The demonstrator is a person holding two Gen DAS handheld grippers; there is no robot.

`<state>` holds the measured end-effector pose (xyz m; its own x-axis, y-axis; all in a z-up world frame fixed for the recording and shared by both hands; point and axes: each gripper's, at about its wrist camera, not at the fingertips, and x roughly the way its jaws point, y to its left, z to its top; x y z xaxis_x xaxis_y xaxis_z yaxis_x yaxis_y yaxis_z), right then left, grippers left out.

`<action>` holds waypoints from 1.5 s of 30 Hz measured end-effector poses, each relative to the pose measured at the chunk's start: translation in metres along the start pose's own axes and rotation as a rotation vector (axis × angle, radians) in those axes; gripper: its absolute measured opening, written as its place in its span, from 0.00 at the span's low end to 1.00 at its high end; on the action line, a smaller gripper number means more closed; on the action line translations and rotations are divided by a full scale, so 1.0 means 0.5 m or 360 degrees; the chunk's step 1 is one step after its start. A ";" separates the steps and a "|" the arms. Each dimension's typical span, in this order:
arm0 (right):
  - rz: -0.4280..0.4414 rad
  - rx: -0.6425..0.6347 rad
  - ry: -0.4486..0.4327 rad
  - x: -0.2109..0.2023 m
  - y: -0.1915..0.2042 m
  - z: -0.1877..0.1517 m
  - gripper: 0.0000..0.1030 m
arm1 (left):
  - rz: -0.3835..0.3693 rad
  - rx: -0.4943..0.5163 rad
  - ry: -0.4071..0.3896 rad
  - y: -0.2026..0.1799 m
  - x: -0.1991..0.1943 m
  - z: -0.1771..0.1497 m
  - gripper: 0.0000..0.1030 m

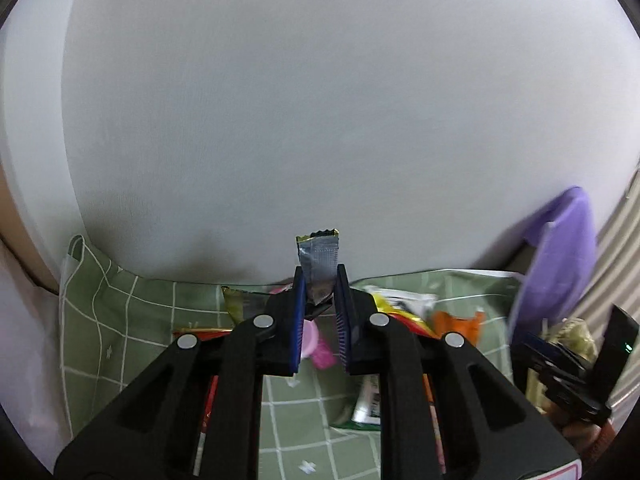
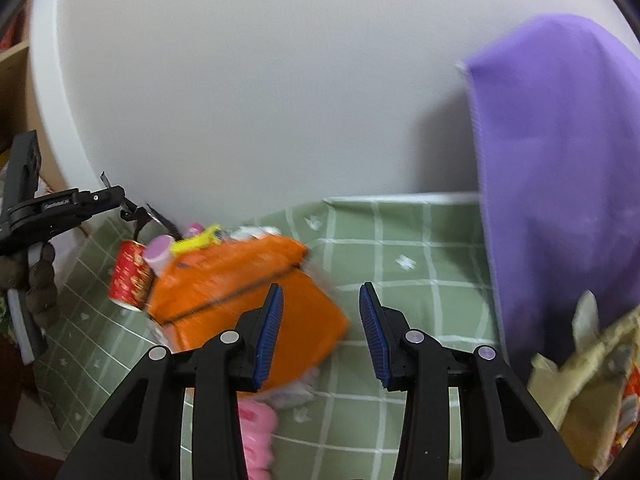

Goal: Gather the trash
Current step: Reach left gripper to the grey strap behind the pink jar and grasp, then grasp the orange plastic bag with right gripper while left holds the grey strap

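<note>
Left tool (image 1: 320, 280) pinches an upright silver wrapper (image 1: 319, 258) above the green checked counter (image 1: 132, 312). Right tool (image 2: 321, 300) hangs wide apart, holding nothing, beside an orange packet (image 2: 240, 284).

My left gripper (image 1: 320, 280) & right gripper (image 2: 320, 300): black linkage arms w/ silver rivets, blue ribbed pads (image 2: 269, 334).

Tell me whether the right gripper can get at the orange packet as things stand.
Probably yes. The right gripper is open and empty, and the orange packet lies on top of the pile just ahead and left of its jaws, with nothing covering it.
</note>
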<state>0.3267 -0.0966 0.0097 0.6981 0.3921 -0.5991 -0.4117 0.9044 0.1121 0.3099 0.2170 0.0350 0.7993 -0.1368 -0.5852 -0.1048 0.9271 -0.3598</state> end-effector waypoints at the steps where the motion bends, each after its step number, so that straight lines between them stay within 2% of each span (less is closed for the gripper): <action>1: 0.0017 -0.0015 -0.0009 0.004 0.010 0.009 0.37 | -0.0019 0.0010 -0.0012 -0.007 -0.014 -0.002 0.13; 3: 0.0041 -0.0057 -0.0017 0.014 0.030 0.025 0.48 | -0.0036 0.0034 -0.0027 -0.014 -0.036 -0.007 0.13; 7: 0.0036 -0.0132 -0.0038 0.045 0.057 0.050 0.48 | -0.0026 0.0057 0.0014 -0.015 -0.051 -0.035 0.13; 11: -0.0004 -0.0178 0.0045 0.094 0.064 0.052 0.48 | -0.0014 0.0015 0.0082 -0.006 -0.031 -0.073 0.13; 15: -0.0032 -0.0196 0.0166 0.122 0.046 0.012 0.49 | 0.0006 0.0033 0.0123 0.006 -0.035 -0.106 0.13; 22: -0.0084 -0.0116 0.0340 0.135 0.002 -0.076 0.50 | 0.0002 0.0002 0.0145 0.019 -0.037 -0.120 0.13; 24: -0.0076 -0.0087 0.0351 0.131 -0.007 -0.090 0.55 | 0.0000 0.0004 0.0148 0.016 -0.033 -0.127 0.13; 27: -0.0050 -0.0073 0.0344 0.113 -0.009 -0.096 0.55 | 0.0001 0.0014 0.0156 0.014 -0.033 -0.131 0.13; 34: 0.0043 -0.0009 0.0198 0.043 -0.022 -0.061 0.55 | 0.0019 0.0038 0.0142 0.015 -0.032 -0.129 0.13; 39: 0.0040 0.0000 0.0248 0.089 -0.023 -0.042 0.55 | 0.0038 0.0008 0.0120 0.032 -0.037 -0.126 0.13; 41: 0.0030 0.0005 0.0320 0.124 -0.025 -0.044 0.55 | 0.0049 -0.0009 0.0116 0.040 -0.039 -0.127 0.13; 44: 0.0110 0.0017 0.0346 0.155 -0.027 -0.042 0.55 | 0.0062 -0.0022 0.0115 0.050 -0.038 -0.126 0.13; 45: 0.0141 0.0016 0.0341 0.161 -0.025 -0.038 0.52 | 0.0064 -0.0026 0.0113 0.052 -0.038 -0.126 0.13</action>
<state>0.3768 -0.0797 -0.0550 0.5186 0.4266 -0.7410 -0.4595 0.8699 0.1791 0.2548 0.2220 -0.0090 0.7501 -0.1245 -0.6495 -0.1464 0.9265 -0.3466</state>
